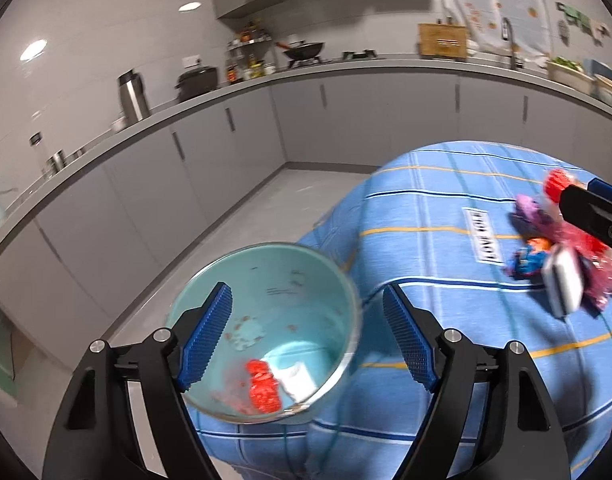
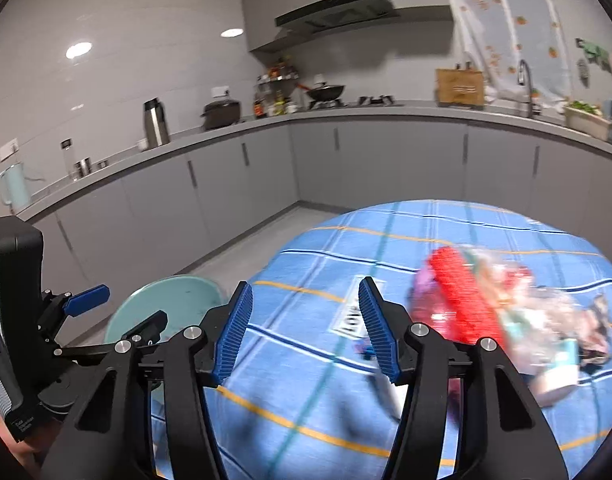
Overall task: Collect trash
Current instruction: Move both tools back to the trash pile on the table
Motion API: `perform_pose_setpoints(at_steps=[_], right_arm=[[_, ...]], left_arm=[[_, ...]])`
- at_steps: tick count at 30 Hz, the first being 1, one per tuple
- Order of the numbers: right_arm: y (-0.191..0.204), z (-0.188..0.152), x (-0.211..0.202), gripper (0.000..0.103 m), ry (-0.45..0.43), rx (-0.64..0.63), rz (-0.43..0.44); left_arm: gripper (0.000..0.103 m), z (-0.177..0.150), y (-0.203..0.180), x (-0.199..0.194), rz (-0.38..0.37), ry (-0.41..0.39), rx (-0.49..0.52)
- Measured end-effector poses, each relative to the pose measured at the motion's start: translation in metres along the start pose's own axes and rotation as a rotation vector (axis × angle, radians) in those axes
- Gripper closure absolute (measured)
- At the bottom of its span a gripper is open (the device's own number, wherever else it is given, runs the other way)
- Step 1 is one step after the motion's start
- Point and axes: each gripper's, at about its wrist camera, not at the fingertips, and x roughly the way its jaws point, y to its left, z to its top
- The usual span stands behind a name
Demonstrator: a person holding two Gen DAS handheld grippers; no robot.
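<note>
A teal bin stands at the table's left edge, with a red wrapper and a white scrap at its bottom. My left gripper is open above the bin's mouth, empty. A blurred pile of trash lies on the blue cloth: a red wrapper, pink and purple wrappers, a white packet. My right gripper is open and empty, just left of the pile. It shows at the right edge of the left wrist view. The bin also shows in the right wrist view.
The round table has a blue striped cloth with a white label. Grey kitchen cabinets and a counter with a thermos, pots and a wok run behind. Grey floor lies to the left of the table.
</note>
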Motion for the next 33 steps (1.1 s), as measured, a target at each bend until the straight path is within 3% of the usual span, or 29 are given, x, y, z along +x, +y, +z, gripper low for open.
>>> perform_pose_setpoints(at_steps=[13, 20, 33], right_arm=[[-0.082, -0.022, -0.044, 0.045, -0.045, 0.059, -0.217], [-0.103, -0.041, -0.047, 0.045, -0.010, 0.085, -0.270], [-0.137, -0.047, -0.054, 0.045, -0.010, 0.140, -0.360]], left_arm=[[0.025, 0.011, -0.076, -0.007, -0.094, -0.040, 0.114], [0.025, 0.017, -0.111, -0.004, -0.158, -0.052, 0.160], [0.025, 0.041, -0.163, -0.003, -0.303, -0.079, 0.180]])
